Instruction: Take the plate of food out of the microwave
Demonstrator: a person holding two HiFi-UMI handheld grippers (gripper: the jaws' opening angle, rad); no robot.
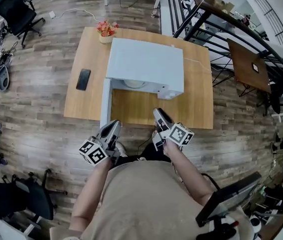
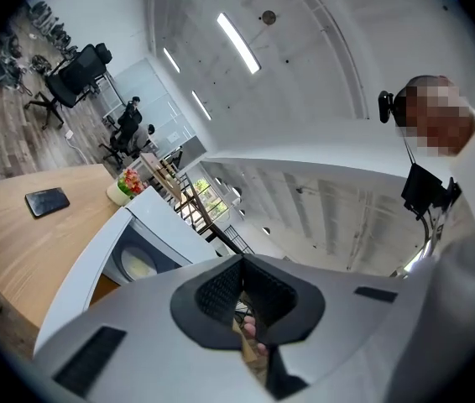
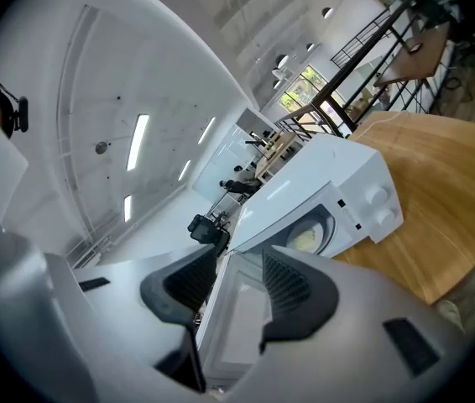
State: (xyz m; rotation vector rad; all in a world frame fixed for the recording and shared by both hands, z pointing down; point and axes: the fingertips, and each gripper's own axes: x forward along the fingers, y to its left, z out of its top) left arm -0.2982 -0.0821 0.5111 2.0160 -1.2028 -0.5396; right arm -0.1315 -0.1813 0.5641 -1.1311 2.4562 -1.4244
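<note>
A white microwave (image 1: 146,64) stands on the wooden table (image 1: 196,104) with its door (image 1: 105,101) swung open to the left. Inside it lies a pale plate of food (image 1: 134,84), which also shows in the left gripper view as the plate (image 2: 141,264) and in the right gripper view as the plate (image 3: 306,238). Both grippers hang at the table's front edge, short of the microwave. My left gripper (image 1: 114,126) (image 2: 242,290) is shut with nothing between its pads. My right gripper (image 1: 159,114) (image 3: 239,288) is open and holds nothing. The open door (image 3: 237,326) shows beyond its jaws.
A black phone (image 1: 83,79) lies on the table's left part. A small pot of red flowers (image 1: 106,31) stands at the back edge behind the microwave. Office chairs (image 1: 16,11) and bags stand on the wood floor at the left. A stair railing (image 1: 216,21) runs at the right.
</note>
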